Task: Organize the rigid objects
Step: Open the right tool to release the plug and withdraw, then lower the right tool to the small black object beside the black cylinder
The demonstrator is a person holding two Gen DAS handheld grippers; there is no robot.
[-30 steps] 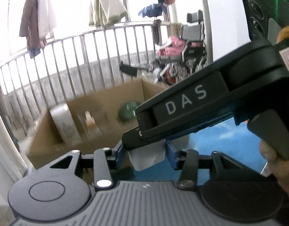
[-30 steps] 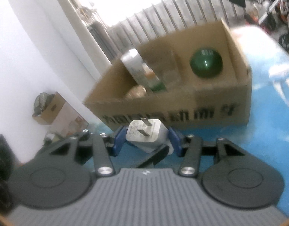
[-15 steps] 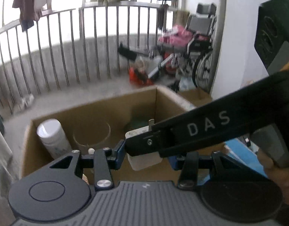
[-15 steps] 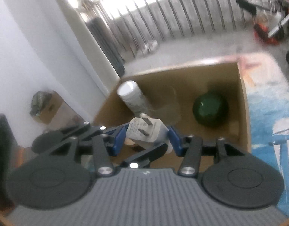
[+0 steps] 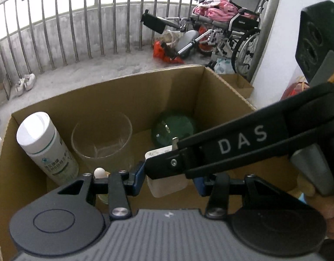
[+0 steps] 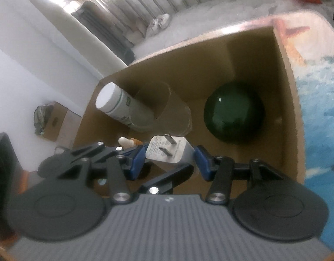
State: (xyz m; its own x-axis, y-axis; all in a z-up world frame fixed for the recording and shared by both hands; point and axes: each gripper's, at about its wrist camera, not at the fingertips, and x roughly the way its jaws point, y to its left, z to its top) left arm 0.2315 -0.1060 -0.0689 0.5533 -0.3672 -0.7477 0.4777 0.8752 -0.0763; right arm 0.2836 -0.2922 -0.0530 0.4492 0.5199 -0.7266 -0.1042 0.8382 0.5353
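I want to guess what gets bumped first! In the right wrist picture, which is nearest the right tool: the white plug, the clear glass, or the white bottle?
1. White two-prong plug adapter: between the right tool's blue pads.
2. Clear glass cup: just beyond the plug, mid-box.
3. White cylindrical bottle with green label: leaning at the cardboard box's far left.

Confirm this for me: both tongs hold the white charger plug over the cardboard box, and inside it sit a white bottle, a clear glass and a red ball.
One detail is wrong: the ball is dark green, not red, as the right wrist view shows. The rest holds: both tongs hold the white charger plug over the cardboard box, with the white bottle and clear glass inside.
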